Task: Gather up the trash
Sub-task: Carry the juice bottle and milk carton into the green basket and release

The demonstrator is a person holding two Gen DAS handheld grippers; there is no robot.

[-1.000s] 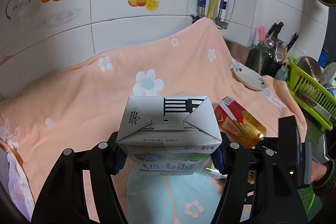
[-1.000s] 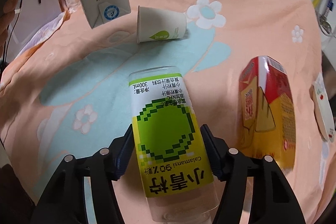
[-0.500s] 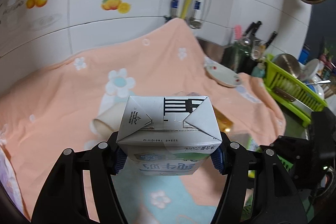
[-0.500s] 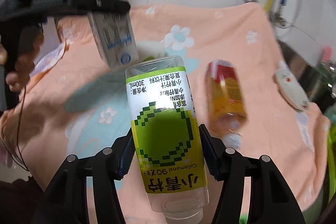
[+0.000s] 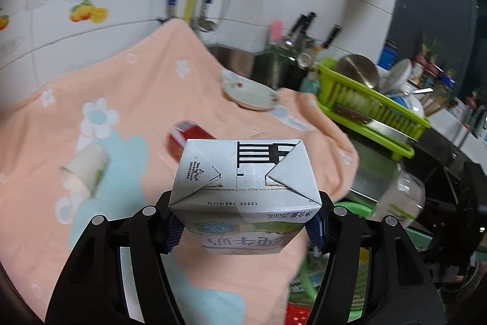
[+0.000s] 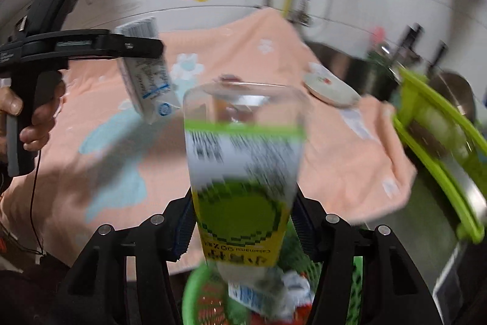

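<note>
My left gripper (image 5: pixel 245 230) is shut on a white milk carton (image 5: pixel 243 169), held in the air above the orange flowered cloth (image 5: pixel 137 81). The same carton (image 6: pixel 149 87) shows at the left of the right wrist view, with a hand (image 6: pixel 33 118) on the gripper's handle. My right gripper (image 6: pixel 243 230) is shut on a clear bottle with a green and yellow label (image 6: pixel 243 157). It hangs above a green mesh basket (image 6: pixel 191 294) that holds wrappers. A red drink carton (image 5: pixel 188 136) and a tipped paper cup (image 5: pixel 85 169) lie on the cloth.
A small flowered plate (image 5: pixel 252 93) rests at the cloth's far right edge. Beyond it stands a green dish rack (image 5: pixel 374 111) with pots and bowls, and knives behind it. Tiled wall and pipes close off the back.
Both grippers have swung right, off the middle of the cloth toward its right edge. The bottle has risen from the cloth, and the green basket has come into view beneath it.
</note>
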